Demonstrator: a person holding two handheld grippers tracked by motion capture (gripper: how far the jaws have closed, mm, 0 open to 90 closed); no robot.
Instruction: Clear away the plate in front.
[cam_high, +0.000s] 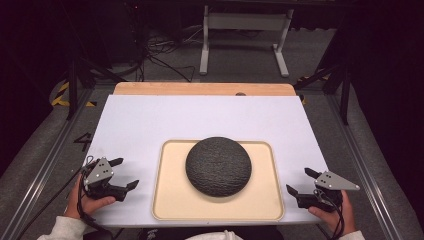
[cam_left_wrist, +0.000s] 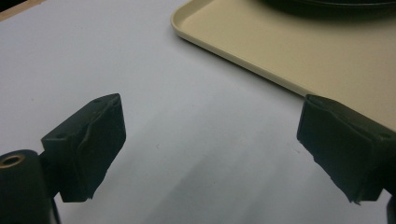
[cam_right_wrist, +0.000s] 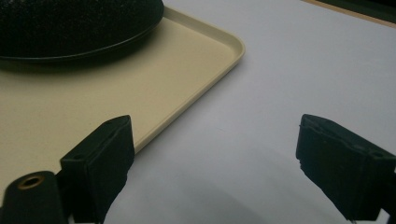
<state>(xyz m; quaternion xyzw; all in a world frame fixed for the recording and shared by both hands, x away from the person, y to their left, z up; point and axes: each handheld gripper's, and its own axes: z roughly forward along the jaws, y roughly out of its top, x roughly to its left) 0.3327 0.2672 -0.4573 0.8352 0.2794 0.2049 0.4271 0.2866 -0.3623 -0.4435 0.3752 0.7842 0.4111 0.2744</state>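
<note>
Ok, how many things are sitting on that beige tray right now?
1: a dark textured dome sits on the beige tray, toward its far middle. Anything beneath the dome would be hidden.

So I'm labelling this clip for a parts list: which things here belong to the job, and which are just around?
Part of the job:
- dark domed cover
- beige tray under it
- left gripper, open
- right gripper, open

Just around:
- white table sheet
- wooden strip at the far edge
- white metal frame on the floor

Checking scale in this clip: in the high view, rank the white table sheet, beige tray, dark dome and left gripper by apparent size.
1. white table sheet
2. beige tray
3. dark dome
4. left gripper, clearly the smallest
</note>
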